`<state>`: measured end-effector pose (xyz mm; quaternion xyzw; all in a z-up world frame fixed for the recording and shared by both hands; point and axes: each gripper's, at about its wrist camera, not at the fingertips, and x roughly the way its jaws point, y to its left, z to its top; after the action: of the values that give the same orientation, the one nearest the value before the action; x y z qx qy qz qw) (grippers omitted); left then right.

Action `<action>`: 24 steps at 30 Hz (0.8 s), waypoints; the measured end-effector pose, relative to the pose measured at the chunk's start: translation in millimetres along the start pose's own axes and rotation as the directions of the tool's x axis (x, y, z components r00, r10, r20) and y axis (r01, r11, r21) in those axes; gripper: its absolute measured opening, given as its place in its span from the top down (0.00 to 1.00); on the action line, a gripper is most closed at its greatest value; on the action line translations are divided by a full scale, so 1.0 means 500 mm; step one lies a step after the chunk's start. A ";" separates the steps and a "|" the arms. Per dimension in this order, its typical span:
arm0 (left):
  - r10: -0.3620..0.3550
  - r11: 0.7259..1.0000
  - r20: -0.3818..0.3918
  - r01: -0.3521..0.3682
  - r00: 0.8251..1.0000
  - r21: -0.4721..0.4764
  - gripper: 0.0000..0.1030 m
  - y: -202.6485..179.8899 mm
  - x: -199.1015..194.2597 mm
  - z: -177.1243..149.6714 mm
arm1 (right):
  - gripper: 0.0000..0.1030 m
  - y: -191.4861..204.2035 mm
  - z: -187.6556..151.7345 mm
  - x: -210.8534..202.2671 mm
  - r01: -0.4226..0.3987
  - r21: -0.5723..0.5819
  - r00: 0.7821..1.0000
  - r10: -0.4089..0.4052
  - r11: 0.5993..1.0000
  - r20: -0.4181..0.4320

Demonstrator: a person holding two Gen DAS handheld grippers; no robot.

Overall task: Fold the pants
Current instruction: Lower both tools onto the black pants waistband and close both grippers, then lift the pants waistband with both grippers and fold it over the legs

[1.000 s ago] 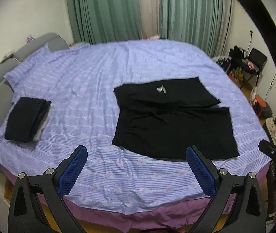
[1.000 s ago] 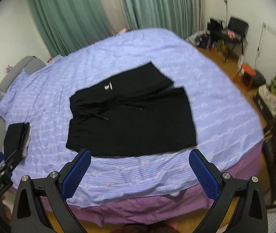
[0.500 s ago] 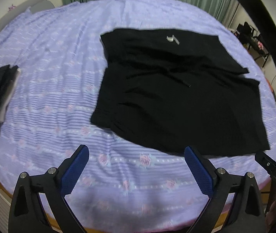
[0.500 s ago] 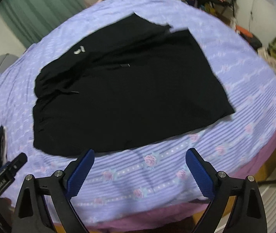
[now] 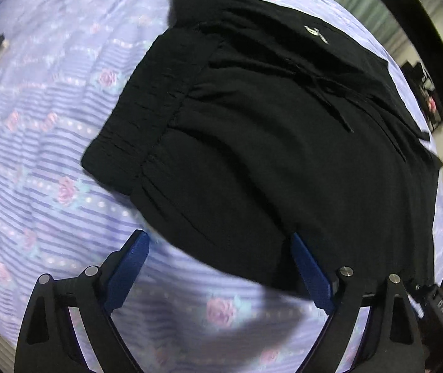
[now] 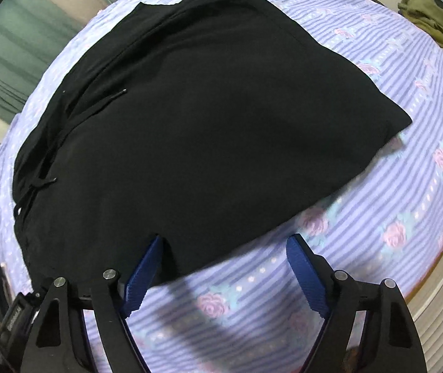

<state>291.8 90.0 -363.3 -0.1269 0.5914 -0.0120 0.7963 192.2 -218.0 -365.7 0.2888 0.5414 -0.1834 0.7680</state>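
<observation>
Lying flat on the bed, the black pants fill the centre and upper right of the left wrist view, their near hem running between the left tongs: the right-hand pad overlaps black cloth, the left-hand pad stands over bare sheet. In the right wrist view the pants spread across the centre and left, and the hem crosses between the right tongs, the left-hand pad at the cloth's edge. Both tongs are spread, their jaws having just been closing, pinching nothing. One pair of pants, two tongs. The pants are black, with a gathered waistband, a dangling drawstring and a small pale logo. The bed's sheet is lilac, striped, with pink roses.
</observation>
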 end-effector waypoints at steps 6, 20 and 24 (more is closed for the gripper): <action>-0.007 0.998 0.017 0.008 1.000 -0.056 0.38 -0.001 0.011 0.018 | 0.37 -0.013 0.039 0.007 0.020 -0.002 1.000 -0.020 1.000 0.016; 0.072 0.997 0.137 -0.073 0.988 0.001 0.93 -0.048 -0.144 -0.005 | 0.95 0.011 0.099 -0.176 -0.015 -0.223 0.995 0.036 0.975 0.091; 0.085 0.996 0.134 -0.089 0.987 0.020 0.93 -0.062 -0.185 -0.012 | 0.96 0.034 0.120 -0.239 -0.031 -0.268 0.996 0.053 0.963 0.078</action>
<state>262.6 74.5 -271.2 -0.0912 0.5417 0.0236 0.8353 204.6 -247.2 -234.5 0.1864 0.5218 -0.1048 0.8258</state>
